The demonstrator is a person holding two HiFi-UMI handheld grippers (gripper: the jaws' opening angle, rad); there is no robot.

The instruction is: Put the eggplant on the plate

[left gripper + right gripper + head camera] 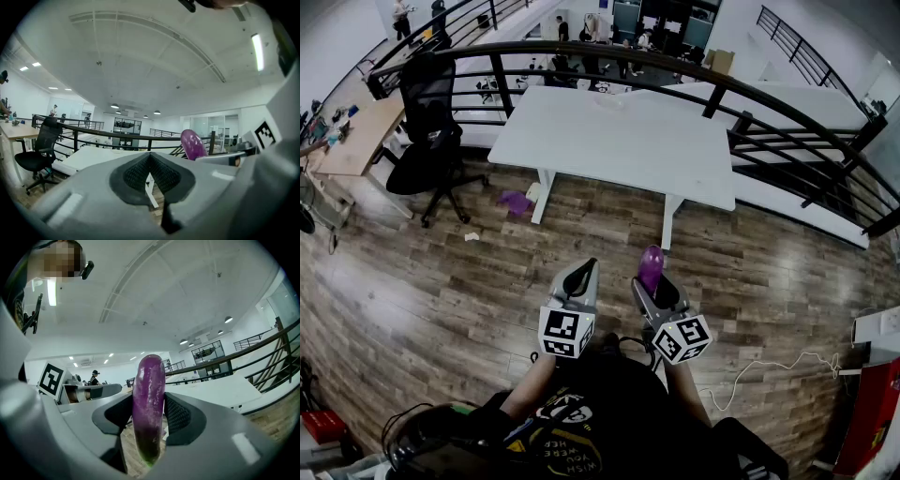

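A purple eggplant point(651, 267) stands upright between the jaws of my right gripper point(661, 286), which is shut on it. In the right gripper view the eggplant point(149, 394) fills the gap between the dark pads point(180, 416), green end down. My left gripper point(581, 277) is held beside it, level with it, and its pads point(136, 173) meet with nothing between them. From the left gripper view the eggplant point(192, 144) shows to the right. Both grippers hang over the wooden floor, in front of a white table point(619, 141). I see no plate clearly.
A black office chair point(431, 141) stands left of the table, beside a wooden desk point(356, 141). A curved black railing point(712, 89) runs behind the table. A small purple thing point(516, 201) lies on the floor near the table's left leg. A cable point(769, 367) trails at right.
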